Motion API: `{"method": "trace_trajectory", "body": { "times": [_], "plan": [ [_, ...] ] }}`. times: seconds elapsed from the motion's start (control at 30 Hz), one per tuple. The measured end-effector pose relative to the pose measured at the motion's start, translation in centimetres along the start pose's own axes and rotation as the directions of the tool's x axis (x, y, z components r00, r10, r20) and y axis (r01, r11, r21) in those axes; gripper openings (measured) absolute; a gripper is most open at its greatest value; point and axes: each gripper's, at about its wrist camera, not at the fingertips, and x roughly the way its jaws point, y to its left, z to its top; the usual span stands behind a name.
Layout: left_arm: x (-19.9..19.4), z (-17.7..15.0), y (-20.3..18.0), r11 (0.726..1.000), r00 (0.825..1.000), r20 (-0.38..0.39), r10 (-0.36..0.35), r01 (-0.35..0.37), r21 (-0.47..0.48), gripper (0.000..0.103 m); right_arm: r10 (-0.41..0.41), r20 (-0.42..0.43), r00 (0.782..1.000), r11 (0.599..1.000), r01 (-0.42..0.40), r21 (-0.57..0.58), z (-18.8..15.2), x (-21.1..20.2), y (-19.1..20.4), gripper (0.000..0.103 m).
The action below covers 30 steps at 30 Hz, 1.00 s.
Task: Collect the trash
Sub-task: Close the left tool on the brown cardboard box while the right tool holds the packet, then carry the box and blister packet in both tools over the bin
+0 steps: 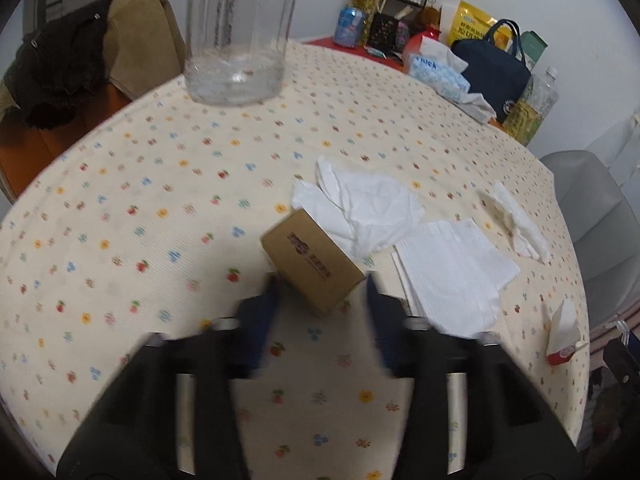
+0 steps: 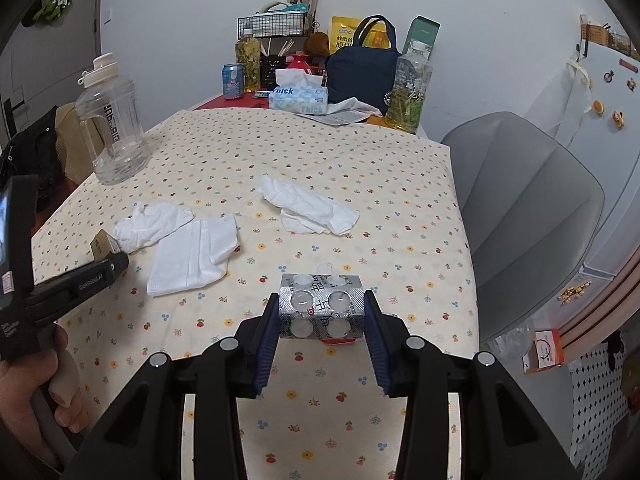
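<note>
The left gripper (image 1: 320, 284) is motion-blurred, so contact is hard to judge; its fingers stand wide apart on either side of the near corner of a small cardboard box (image 1: 314, 260) on the tablecloth (image 1: 160, 200), gripping nothing; crumpled tissues (image 1: 368, 204) lie just behind the box; the right gripper (image 2: 321, 308) hovers level above the table, fingers closed on a silver blister pack (image 2: 322, 306); a red item under the pack is mostly hidden
</note>
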Motion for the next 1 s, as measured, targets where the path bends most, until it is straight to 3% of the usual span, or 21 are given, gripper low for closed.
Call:
{"method": "trace_trajectory", "body": {
  "times": [0.5, 1.0],
  "plan": [
    [-3.2, -0.4, -4.9, 0.992, 0.993, 0.087, -0.078, 0.069, 0.106, 0.034, -0.026, 0.022, 0.999, 0.997, 0.025, 0.070, -0.6, -1.6, -3.3, 0.040],
    [-4.9, -2.4, -14.0, 0.954, 0.982, 0.083, -0.168, 0.141, 0.263, 0.034, -0.118, 0.046, 0.992, 0.970, 0.105, 0.221, -3.2, -4.6, -11.3, 0.040]
  ]
}}
